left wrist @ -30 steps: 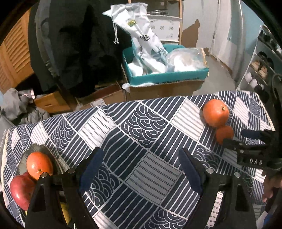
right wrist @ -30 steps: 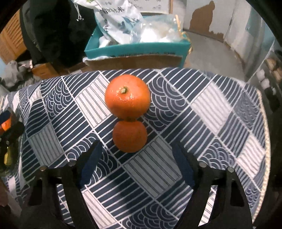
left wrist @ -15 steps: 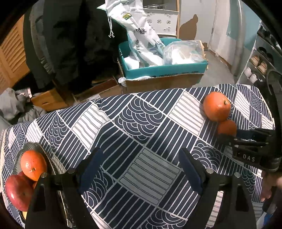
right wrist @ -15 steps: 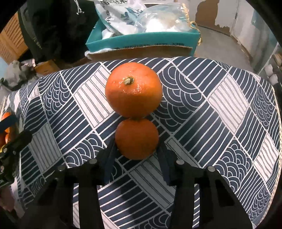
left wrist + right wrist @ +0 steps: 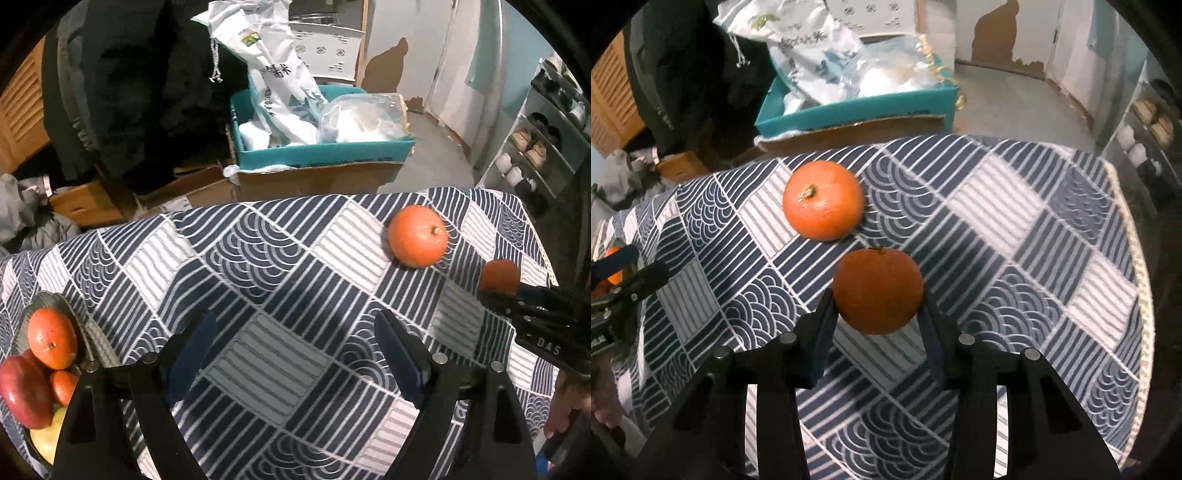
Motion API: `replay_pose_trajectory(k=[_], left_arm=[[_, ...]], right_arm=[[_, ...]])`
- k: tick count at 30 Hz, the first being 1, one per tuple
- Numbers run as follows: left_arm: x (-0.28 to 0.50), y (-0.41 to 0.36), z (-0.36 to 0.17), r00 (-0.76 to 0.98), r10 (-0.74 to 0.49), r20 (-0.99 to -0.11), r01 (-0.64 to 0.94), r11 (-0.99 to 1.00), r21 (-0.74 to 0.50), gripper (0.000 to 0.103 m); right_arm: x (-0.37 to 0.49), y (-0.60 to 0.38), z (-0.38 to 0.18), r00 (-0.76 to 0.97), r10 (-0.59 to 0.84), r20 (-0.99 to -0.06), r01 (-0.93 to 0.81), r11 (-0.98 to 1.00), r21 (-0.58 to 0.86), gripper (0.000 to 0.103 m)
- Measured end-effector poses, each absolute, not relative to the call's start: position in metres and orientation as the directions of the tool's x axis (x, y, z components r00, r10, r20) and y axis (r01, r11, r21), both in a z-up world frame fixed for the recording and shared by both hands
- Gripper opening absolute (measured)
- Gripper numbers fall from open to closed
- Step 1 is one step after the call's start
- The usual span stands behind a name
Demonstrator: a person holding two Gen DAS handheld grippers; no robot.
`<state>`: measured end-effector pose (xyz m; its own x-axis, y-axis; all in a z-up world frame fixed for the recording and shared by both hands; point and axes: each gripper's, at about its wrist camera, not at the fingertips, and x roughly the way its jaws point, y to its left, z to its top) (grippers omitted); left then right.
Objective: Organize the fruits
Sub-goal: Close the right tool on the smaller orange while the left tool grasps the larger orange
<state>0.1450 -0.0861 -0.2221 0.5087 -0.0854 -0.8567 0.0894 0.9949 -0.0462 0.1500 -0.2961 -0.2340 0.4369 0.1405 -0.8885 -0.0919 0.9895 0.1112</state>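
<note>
My right gripper (image 5: 877, 310) is shut on a small orange (image 5: 878, 290) and holds it off the patterned tablecloth (image 5: 1015, 206). The same small orange (image 5: 498, 275) shows at the right in the left wrist view, at the tip of the right gripper (image 5: 491, 291). A larger orange (image 5: 823, 199) lies on the cloth behind it, apart from it; it also shows in the left wrist view (image 5: 417, 236). My left gripper (image 5: 291, 350) is open and empty over the middle of the cloth. A grey plate (image 5: 55, 299) at the left holds an orange (image 5: 51, 338), a red apple (image 5: 24, 395) and other fruit.
Beyond the table's far edge stands a teal box (image 5: 325, 151) with white bags on a cardboard box. A dark coat (image 5: 129, 92) hangs at the back left. A shoe rack (image 5: 535, 147) is at the right. The cloth's right edge (image 5: 1137, 258) is close.
My right gripper closed on the small orange and lifted it away from the larger orange. The left gripper drew back a little and stayed open.
</note>
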Motion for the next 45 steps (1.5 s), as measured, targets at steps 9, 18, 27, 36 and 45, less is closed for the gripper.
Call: replay_pose_trajectory(k=[9, 18, 27, 36, 45], left_arm=[[0.161, -0.123, -0.218, 0.514, -0.096, -0.853, 0.13, 0.991, -0.033, 0.089], [0.192, -0.159, -0.231, 0.482, -0.145, -0.864, 0.16, 0.984, -0.076, 0.089], [0.216, -0.187, -0.251, 0.442, -0.184, -0.878, 0.18, 0.977, -0.114, 0.089], [0.234, -0.19, -0.271, 0.403, -0.223, -0.888, 0.141, 0.973, -0.181, 0.089], [0.237, -0.201, -0.274, 0.369, -0.273, -0.889, 0.203, 0.957, -0.21, 0.066]], right_arm=[[0.159, -0.314, -0.215, 0.51, 0.082, -0.856, -0.073, 0.996, 0.052, 0.043], [0.183, -0.335, -0.223, 0.506, 0.078, -0.859, -0.022, 0.997, 0.077, 0.043], [0.192, -0.358, -0.236, 0.485, 0.084, -0.871, 0.041, 0.992, 0.119, 0.043], [0.195, -0.361, -0.244, 0.479, 0.077, -0.875, 0.065, 0.99, 0.122, 0.043], [0.194, -0.356, -0.249, 0.467, 0.071, -0.881, 0.049, 0.993, 0.106, 0.043]])
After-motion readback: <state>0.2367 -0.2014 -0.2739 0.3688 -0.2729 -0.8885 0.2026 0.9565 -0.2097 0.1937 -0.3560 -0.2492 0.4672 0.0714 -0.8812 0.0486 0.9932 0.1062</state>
